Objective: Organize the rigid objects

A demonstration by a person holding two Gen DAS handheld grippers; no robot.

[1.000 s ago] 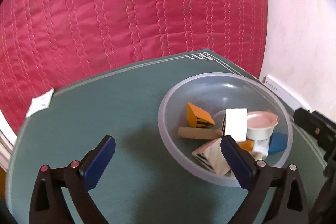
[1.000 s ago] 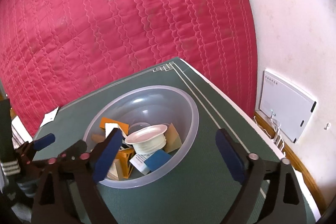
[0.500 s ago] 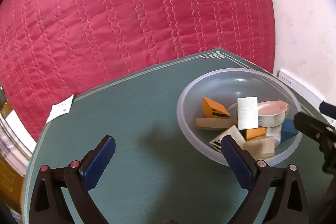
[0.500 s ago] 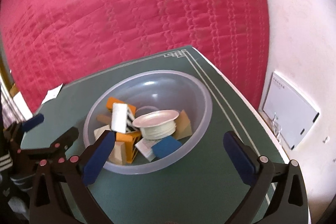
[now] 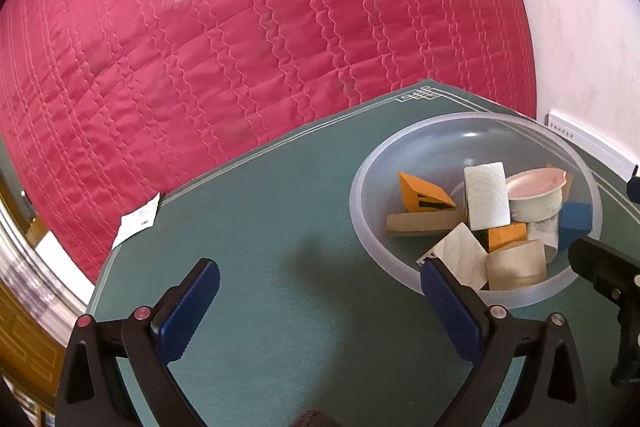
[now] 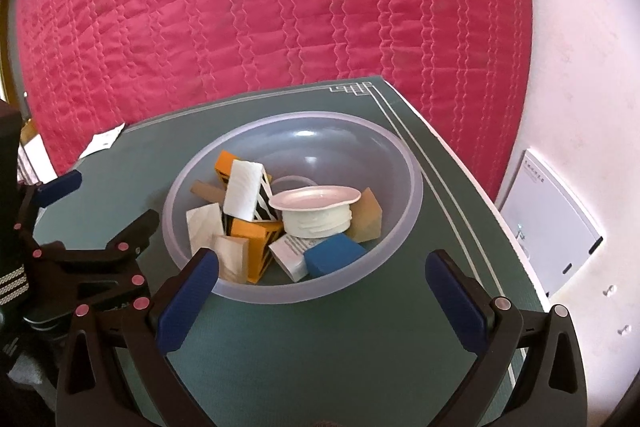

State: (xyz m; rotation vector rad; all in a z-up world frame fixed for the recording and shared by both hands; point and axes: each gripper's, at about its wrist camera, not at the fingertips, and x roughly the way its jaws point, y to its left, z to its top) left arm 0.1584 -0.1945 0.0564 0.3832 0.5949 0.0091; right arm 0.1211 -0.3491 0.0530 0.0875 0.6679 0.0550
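Bowl [image 6: 400, 227] on right side of green table [image 5: 260, 247], blocks and white cup [image 6: 316, 211] piled inside | left gripper [image 5: 320, 311] released, empty, near-left of bowl | right gripper [image 6: 322, 297] released, empty, at near rim

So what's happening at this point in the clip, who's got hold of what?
Nobody holds anything. Both handheld grippers hang open over the green table mat: the left gripper over bare mat beside the translucent plastic bowl, the right gripper at the bowl's near rim. The bowl holds a jumble: a white foil-lidded yogurt cup, a blue block, a white rectangular block, orange and plain wooden pieces. A small paper slip lies at the mat's edge.
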